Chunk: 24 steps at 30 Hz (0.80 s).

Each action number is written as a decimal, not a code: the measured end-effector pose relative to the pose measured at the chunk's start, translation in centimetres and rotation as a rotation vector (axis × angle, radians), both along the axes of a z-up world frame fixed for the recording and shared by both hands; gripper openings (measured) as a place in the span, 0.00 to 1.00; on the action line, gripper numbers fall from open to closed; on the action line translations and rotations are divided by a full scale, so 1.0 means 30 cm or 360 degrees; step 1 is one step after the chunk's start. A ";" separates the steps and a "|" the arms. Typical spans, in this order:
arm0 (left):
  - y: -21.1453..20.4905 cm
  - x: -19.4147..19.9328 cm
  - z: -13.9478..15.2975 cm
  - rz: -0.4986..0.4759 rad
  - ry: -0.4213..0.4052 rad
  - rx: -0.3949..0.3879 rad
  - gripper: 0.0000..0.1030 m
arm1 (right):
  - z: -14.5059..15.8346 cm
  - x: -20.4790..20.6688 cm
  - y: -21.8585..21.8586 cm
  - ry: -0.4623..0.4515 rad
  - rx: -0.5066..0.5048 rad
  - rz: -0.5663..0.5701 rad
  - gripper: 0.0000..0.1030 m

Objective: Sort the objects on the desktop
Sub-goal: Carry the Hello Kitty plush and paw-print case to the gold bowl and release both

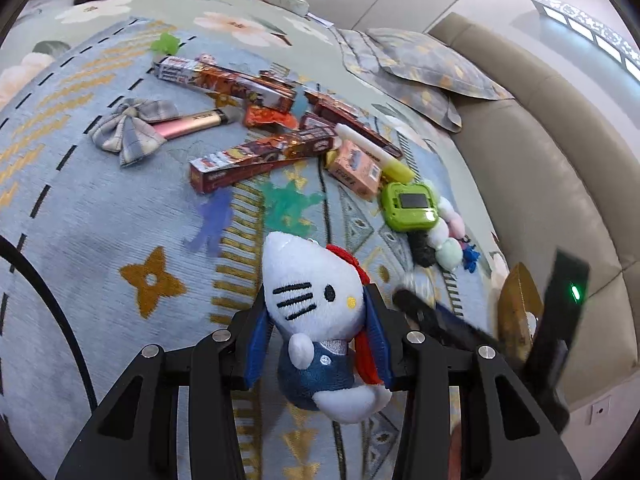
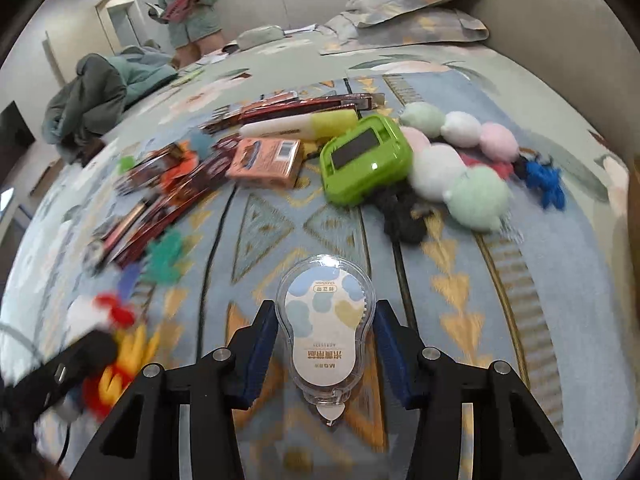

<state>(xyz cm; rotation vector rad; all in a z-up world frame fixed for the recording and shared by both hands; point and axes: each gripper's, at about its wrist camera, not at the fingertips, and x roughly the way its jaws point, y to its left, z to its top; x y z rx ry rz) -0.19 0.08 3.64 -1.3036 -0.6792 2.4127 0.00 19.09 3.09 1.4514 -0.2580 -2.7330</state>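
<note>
My left gripper (image 1: 316, 312) is shut on a white cat plush (image 1: 312, 304) with a red bow and blue dress, held above the blue patterned rug (image 1: 100, 216). My right gripper (image 2: 326, 320) is shut on a clear correction tape dispenser (image 2: 326, 328), also above the rug (image 2: 520, 280). The other gripper appears blurred at the right of the left wrist view (image 1: 452, 324) and at the lower left of the right wrist view (image 2: 60, 372), with the plush (image 2: 108, 320) in it.
On the rug lie several long red boxes (image 1: 260, 156), a plaid bow (image 1: 132, 128), a pink pen-like stick (image 1: 188, 124), an orange box (image 2: 266, 162), a green device (image 2: 366, 158), a pastel pom-pom string (image 2: 452, 168) and a highlighter (image 2: 304, 124). A person (image 2: 188, 8) stands behind.
</note>
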 end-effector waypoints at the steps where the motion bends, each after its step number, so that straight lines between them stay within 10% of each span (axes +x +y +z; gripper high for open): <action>1: 0.010 0.007 0.003 -0.0020 -0.0001 0.0010 0.39 | 0.007 0.032 0.010 -0.0003 -0.0008 0.0003 0.47; 11: 0.244 0.153 0.079 -0.0401 0.0050 -0.0008 0.39 | 0.115 0.402 0.232 -0.0022 -0.0040 -0.0063 0.47; 24: 0.791 0.174 0.366 -0.0914 0.0267 0.0105 0.39 | 0.430 0.612 0.807 0.0358 0.0019 -0.0715 0.47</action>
